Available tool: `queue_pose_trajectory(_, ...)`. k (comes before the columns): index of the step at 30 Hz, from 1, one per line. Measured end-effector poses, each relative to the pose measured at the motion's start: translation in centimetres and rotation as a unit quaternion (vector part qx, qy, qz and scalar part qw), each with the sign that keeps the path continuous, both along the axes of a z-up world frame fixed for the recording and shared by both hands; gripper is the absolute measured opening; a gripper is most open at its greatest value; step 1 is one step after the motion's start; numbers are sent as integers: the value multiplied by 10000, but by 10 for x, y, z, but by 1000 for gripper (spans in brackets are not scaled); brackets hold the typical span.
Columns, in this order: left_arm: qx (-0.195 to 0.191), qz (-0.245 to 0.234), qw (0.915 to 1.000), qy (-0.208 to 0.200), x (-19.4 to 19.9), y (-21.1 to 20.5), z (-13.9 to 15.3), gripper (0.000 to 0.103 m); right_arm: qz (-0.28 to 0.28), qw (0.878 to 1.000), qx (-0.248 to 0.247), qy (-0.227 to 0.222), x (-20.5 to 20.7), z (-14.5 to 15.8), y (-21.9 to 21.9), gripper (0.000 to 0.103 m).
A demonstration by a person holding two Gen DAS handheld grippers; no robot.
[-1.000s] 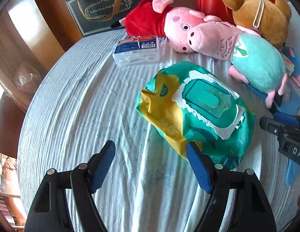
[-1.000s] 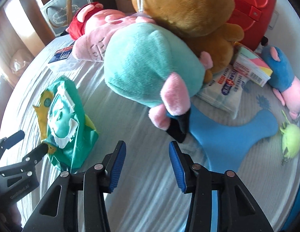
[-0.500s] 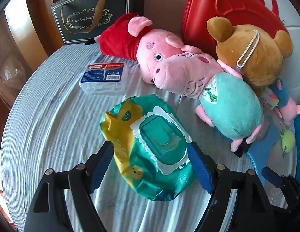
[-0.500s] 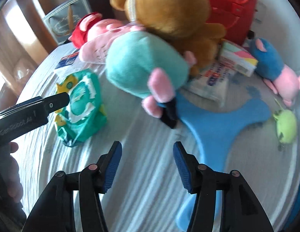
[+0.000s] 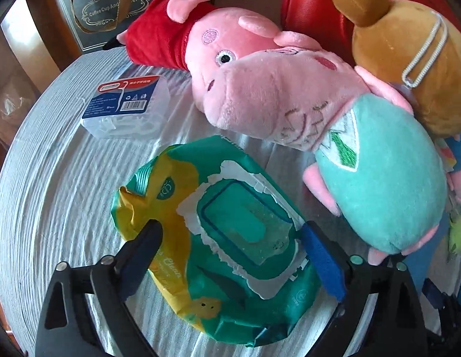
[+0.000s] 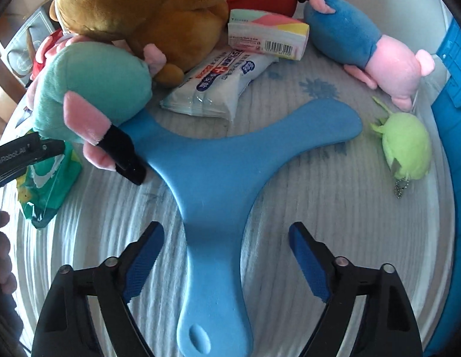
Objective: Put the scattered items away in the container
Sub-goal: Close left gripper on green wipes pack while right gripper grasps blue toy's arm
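Note:
My left gripper (image 5: 230,255) is open, its jaws on either side of a green and yellow wet-wipes pack (image 5: 224,238) lying on the striped cloth; I cannot tell if the pads touch it. My right gripper (image 6: 227,255) is open over one arm of a blue three-armed boomerang (image 6: 218,178). A pink pig plush in a teal dress (image 5: 334,125) lies behind the pack; its black foot (image 6: 126,157) rests on the boomerang. The blue container's edge (image 6: 450,148) shows at the right.
A pig plush in red (image 5: 185,35), a brown bear plush (image 6: 147,15), a clear floss-pick box (image 5: 126,104), white wipes pack (image 6: 218,86), tissue pack (image 6: 266,34), blue pig plush (image 6: 367,47), green plush keychain (image 6: 408,145), red case (image 5: 313,9), dark gift bag (image 5: 111,9).
My left gripper moved forward, and its jaws now straddle the green wipes pack. My right gripper swung right and opened wider over the blue boomerang.

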State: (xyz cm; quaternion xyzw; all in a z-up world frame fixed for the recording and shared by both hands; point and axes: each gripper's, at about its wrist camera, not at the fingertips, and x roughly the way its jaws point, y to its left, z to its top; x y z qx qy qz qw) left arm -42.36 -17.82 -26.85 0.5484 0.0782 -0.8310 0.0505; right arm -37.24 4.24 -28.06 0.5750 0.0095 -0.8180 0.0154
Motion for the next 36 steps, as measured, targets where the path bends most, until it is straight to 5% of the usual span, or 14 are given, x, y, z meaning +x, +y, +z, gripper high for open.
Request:
queue_pose_trajectory(1, -8, -102, 9999, 28, 7, 3, 2, 80, 82, 9999, 9, 64, 1, 3, -2, 40)
queue_pose_trajectory(4, -125, -516, 9986, 50, 36, 15, 6, 72, 195, 9998, -63, -8, 6, 6, -5, 38)
queue_pose_trajectory(11, -34, -964, 9951, -238, 109, 10, 11, 72, 436, 9980, -325, -318, 58, 11, -4, 37)
queue_pose_trajectory(14, 71, -703, 9972, -233, 124, 2, 25, 72, 429, 9976, -340, -429, 77, 13, 0, 37)
queue_pose_trajectory(17, 200, -295, 9994, -49, 129, 0, 44, 83, 326, 9979, -357, -428, 85, 17, 7, 38)
queue_pose_trajectory(19, 219, -111, 9997, -35, 121, 0, 47, 85, 277, 9985, -337, -342, 85, 23, 10, 53)
queue_pose_trajectory(25, -286, 509, 9951, -795, 83, 9, -1, 86, 289, 9989, -272, -254, 81, 26, 8, 59)
queue_pose_trajectory(28, -668, 474, 9937, -762, 85, 14, -14, 97, 245, 9989, -262, -295, 83, 16, 12, 62)
queue_pose_trajectory(31, -666, 290, 9959, -532, 95, 14, -13, 96, 312, 9993, -111, -183, 80, 11, 9, 70)
queue_pose_trajectory(34, -710, 29, 9971, -267, 110, 19, -4, 85, 454, 9989, 38, 48, 83, 14, 0, 52)
queue_pose_trajectory(36, -701, -150, 9973, -134, 121, 24, 4, 72, 500, 9988, 1, -2, 85, 16, -1, 50)
